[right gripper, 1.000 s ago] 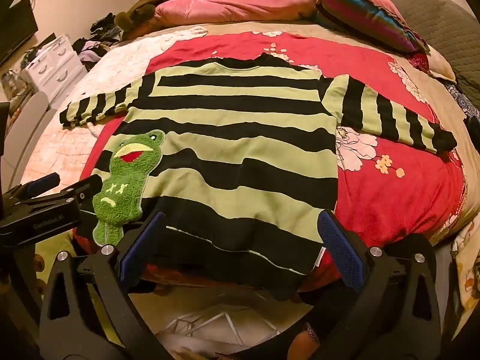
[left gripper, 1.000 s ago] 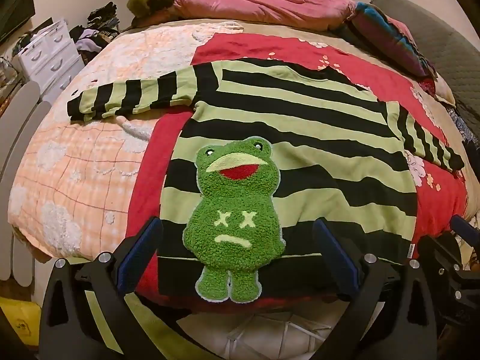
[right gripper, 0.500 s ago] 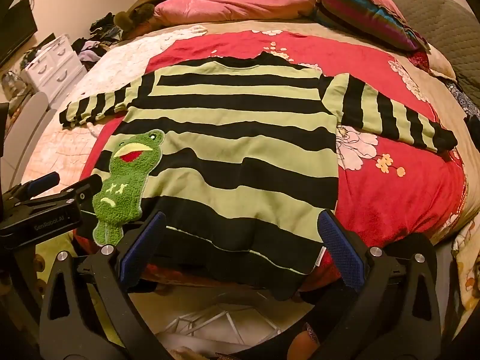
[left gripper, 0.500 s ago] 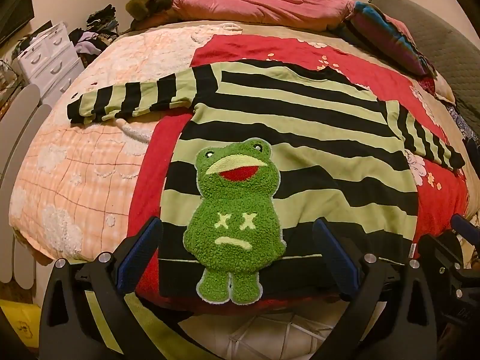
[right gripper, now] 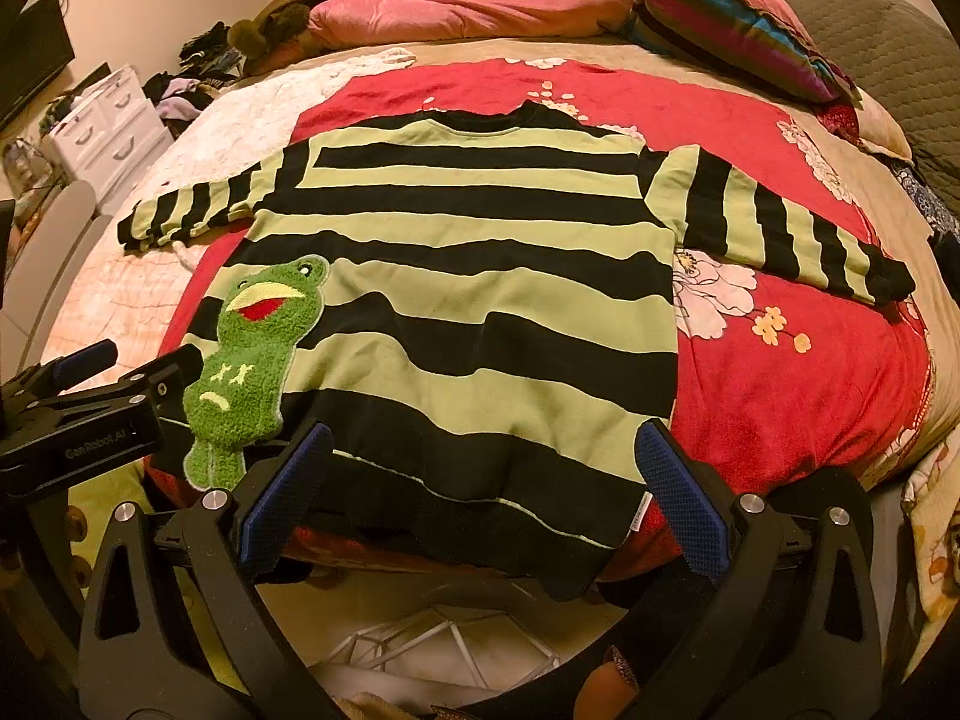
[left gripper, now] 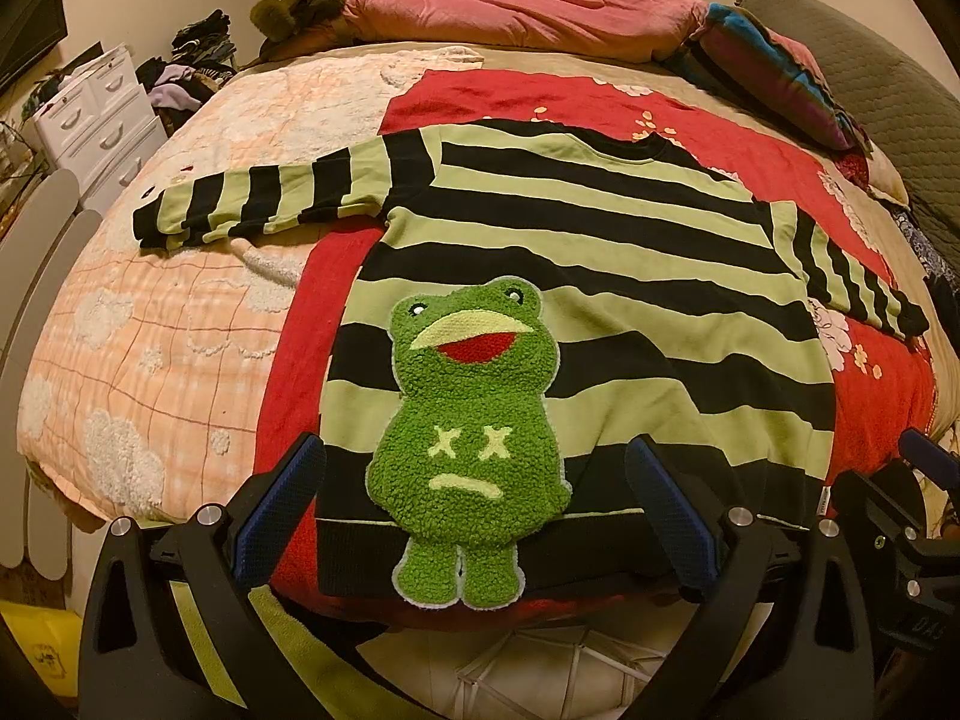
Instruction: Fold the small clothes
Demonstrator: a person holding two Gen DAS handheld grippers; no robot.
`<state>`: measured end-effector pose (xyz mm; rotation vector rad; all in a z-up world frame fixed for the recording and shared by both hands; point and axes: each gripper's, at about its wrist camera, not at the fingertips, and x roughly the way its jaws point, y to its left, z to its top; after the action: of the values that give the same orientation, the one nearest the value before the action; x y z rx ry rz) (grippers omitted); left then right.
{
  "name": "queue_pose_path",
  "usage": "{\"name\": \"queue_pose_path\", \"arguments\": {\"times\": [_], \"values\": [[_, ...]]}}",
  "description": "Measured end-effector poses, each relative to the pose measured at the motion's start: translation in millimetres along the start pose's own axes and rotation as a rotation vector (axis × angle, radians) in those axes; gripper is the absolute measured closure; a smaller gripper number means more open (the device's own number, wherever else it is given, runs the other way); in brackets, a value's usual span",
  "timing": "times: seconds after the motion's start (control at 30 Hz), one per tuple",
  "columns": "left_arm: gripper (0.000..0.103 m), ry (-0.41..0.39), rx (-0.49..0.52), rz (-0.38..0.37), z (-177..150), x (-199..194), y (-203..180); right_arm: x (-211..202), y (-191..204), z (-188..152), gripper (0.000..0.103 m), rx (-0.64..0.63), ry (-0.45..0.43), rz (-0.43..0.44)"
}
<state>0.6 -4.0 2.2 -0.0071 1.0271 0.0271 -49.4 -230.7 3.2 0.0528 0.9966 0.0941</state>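
Observation:
A small green-and-black striped sweater (left gripper: pixel 600 276) lies flat on the bed, sleeves spread out, hem toward me; it also shows in the right wrist view (right gripper: pixel 480 300). A fuzzy green frog patch (left gripper: pixel 468 438) sits on its lower left front and shows in the right wrist view too (right gripper: pixel 252 354). My left gripper (left gripper: pixel 477 516) is open and empty, its jaws either side of the frog at the hem. My right gripper (right gripper: pixel 480 498) is open and empty, straddling the hem's right part. The left gripper's body (right gripper: pixel 84 414) shows at the left of the right wrist view.
The bed carries a red floral blanket (right gripper: pixel 810 372) and a peach checked blanket (left gripper: pixel 150 348). Pink bedding (left gripper: pixel 510 12) and a striped pillow (right gripper: pixel 732 30) lie at the head. A white drawer unit (left gripper: pixel 96 114) stands at the left. A white wire object (right gripper: pixel 432 642) lies on the floor below.
Both grippers stay open near the hem. The view has shifted only slightly; the sweater has not moved.

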Motion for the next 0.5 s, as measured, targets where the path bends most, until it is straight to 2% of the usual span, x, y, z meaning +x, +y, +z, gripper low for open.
{"name": "queue_pose_path", "arguments": {"times": [0.5], "values": [[0.004, -0.001, 0.002, 0.002, 0.7, 0.1, -0.5, 1.1, -0.2, 0.1, 0.008, -0.001, 0.002, -0.002]]}}
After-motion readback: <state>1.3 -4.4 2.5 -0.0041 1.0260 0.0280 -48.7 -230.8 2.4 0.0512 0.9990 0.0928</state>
